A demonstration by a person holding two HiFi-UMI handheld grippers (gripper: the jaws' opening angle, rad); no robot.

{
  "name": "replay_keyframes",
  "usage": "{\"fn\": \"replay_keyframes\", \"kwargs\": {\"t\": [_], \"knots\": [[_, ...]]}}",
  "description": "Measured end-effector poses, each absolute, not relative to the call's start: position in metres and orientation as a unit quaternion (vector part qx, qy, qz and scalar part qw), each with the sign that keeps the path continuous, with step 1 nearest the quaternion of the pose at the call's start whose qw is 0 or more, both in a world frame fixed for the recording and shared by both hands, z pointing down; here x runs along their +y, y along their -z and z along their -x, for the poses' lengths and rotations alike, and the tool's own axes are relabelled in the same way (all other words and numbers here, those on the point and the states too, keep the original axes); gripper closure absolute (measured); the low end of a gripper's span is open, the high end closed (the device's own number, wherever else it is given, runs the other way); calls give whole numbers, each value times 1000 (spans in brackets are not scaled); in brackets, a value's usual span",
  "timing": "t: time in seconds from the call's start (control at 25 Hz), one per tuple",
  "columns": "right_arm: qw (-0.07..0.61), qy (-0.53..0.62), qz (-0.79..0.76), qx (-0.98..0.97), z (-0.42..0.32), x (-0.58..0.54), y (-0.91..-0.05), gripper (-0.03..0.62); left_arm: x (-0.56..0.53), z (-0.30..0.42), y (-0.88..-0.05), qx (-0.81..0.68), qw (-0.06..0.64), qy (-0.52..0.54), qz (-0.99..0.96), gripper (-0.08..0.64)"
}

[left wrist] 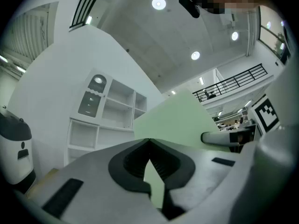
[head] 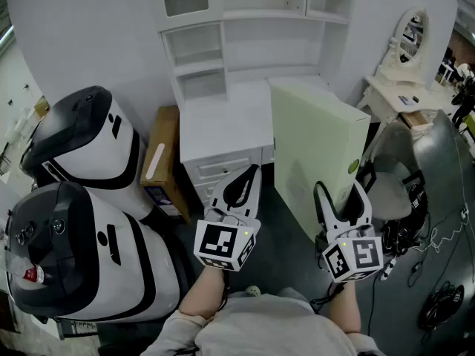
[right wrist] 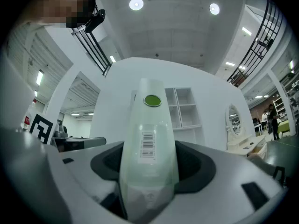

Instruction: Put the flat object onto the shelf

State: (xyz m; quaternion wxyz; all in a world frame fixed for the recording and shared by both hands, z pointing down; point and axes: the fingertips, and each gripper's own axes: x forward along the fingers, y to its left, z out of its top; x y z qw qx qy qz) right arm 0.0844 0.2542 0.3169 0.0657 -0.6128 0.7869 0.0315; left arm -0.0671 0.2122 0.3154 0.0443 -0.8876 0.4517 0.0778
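Standing on edge in the air just right of the white table [head: 223, 128], the flat green box [head: 315, 147] is waiting below the shelf [head: 223, 50], and the right claw [head: 341, 199] is clamping its narrow spine near the low end. It is looking stiff, light and smooth, so I am judging that it may pivot. The left claw [head: 245, 180] is sitting closed and empty, free to steady the broad face.
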Motion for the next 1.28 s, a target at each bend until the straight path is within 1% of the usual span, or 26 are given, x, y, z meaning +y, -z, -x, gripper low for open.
{"fn": "replay_keyframes", "kwargs": {"t": [0.88,1.08,1.28], "knots": [[66,-29,614,786,-85,252,-319,298,210,72,-317,456,44,-76,885,545],[83,-17,607,790,-93,239,-320,298,197,70,-321,457,39,-72,885,545],[69,-8,607,792,-104,211,-326,298,173,60,-324,464,37,-66,882,545]]}}
